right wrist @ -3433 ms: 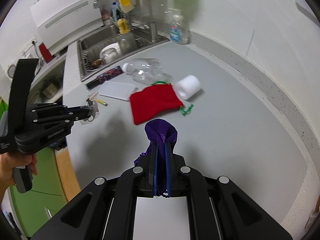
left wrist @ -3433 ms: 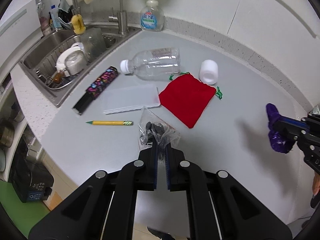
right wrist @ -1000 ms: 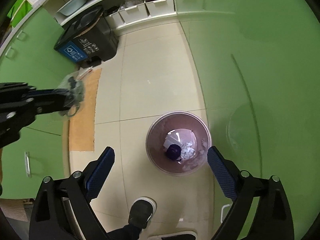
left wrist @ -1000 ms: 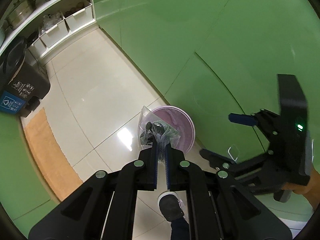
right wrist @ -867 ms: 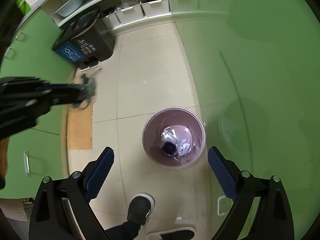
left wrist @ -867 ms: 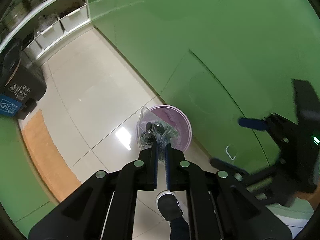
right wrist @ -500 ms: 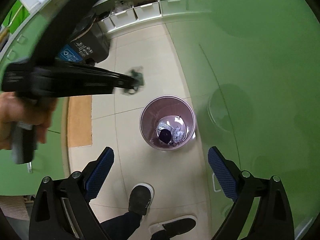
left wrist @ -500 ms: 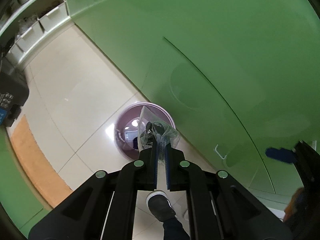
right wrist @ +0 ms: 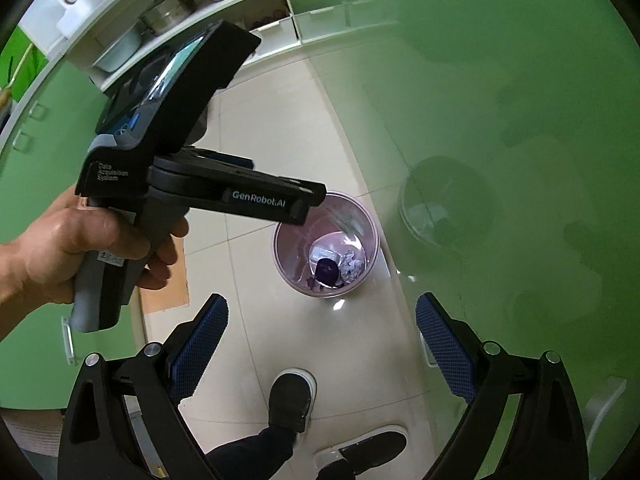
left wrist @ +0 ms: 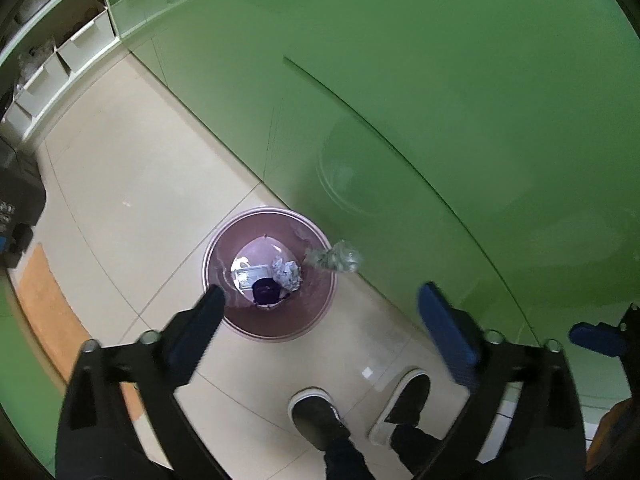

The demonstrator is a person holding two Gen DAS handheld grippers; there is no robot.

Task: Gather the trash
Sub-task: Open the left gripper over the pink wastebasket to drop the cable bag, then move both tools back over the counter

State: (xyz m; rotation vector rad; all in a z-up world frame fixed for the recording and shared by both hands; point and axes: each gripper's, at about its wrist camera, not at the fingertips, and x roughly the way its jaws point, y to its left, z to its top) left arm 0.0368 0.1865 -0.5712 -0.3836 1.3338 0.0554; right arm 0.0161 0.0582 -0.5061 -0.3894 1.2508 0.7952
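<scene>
My left gripper (left wrist: 322, 312) hangs over a pink waste bin (left wrist: 209, 256) on the tiled floor. Its jaws are opening wide and nothing is between them. The clear plastic bag (left wrist: 334, 258) is loose in the air, blurred, just over the bin's right rim. In the bin lie a purple pouch (left wrist: 266, 290), crumpled paper (left wrist: 286, 272) and a pale flat piece. My right gripper (right wrist: 322, 320) is open and empty, higher up and nearer than the bin (right wrist: 280, 256). In the right wrist view the bag (right wrist: 348, 216) shows at the bin's far rim, below the left gripper's finger.
Green cabinet doors (left wrist: 400, 100) stand close behind the bin. The person's two dark shoes (left wrist: 316, 416) stand on the floor just in front of it. A hand (right wrist: 60, 256) grips the left gripper's handle. An orange mat (left wrist: 44, 296) and a black bin (left wrist: 20, 196) lie to the left.
The left jaws were shut on the plastic bag and now stand wide apart. The bag has dropped free toward the bin's right rim. The left gripper came closer over the bin.
</scene>
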